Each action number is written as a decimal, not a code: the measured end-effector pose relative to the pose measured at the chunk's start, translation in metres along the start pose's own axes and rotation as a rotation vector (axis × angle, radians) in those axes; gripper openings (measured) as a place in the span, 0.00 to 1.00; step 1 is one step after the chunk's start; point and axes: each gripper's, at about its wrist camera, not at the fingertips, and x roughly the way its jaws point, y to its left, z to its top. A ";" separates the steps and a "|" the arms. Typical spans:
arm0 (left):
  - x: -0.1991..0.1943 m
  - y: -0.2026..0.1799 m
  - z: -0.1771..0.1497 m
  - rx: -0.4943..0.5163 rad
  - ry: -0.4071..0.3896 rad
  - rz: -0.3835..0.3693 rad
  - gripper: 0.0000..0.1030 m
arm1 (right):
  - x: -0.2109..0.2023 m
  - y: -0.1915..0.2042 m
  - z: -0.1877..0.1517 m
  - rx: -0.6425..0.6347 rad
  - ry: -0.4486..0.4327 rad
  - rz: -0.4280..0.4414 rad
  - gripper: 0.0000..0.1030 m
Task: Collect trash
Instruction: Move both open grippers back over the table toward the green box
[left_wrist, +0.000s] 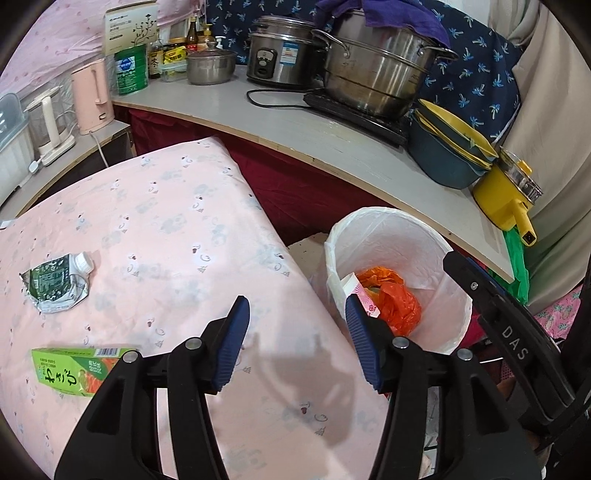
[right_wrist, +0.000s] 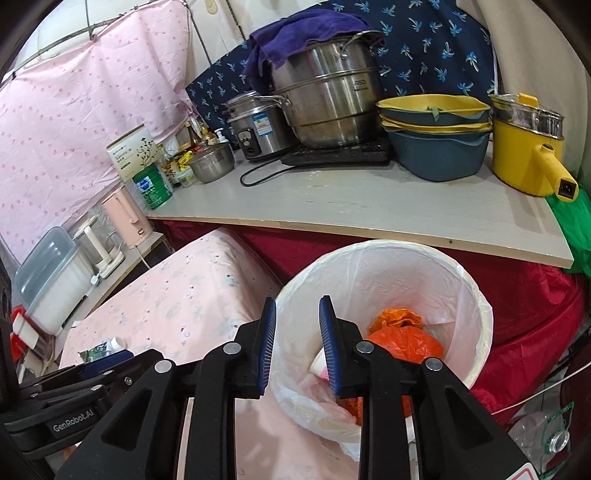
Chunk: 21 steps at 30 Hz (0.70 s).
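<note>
left tongs (left_wrist: 297, 317) gape wide, holding nothing; right tongs (right_wrist: 297, 317) part-open, empty, above the bin (right_wrist: 476, 295)

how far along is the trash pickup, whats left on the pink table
Done: the lined bin already holds an orange bag and a pink-printed wrapper. In hand: nothing; the left gripper and right gripper are both open and empty, the right over the bin. Left: the crushed green carton and the green box on the pink tablecloth.
</note>
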 end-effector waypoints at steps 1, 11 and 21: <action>-0.002 0.003 -0.001 -0.006 -0.003 0.003 0.50 | -0.001 0.004 0.000 -0.006 0.000 0.005 0.24; -0.029 0.054 -0.012 -0.092 -0.029 0.050 0.53 | -0.005 0.055 -0.009 -0.075 0.016 0.061 0.24; -0.050 0.117 -0.032 -0.222 -0.032 0.135 0.54 | 0.004 0.111 -0.028 -0.155 0.060 0.137 0.24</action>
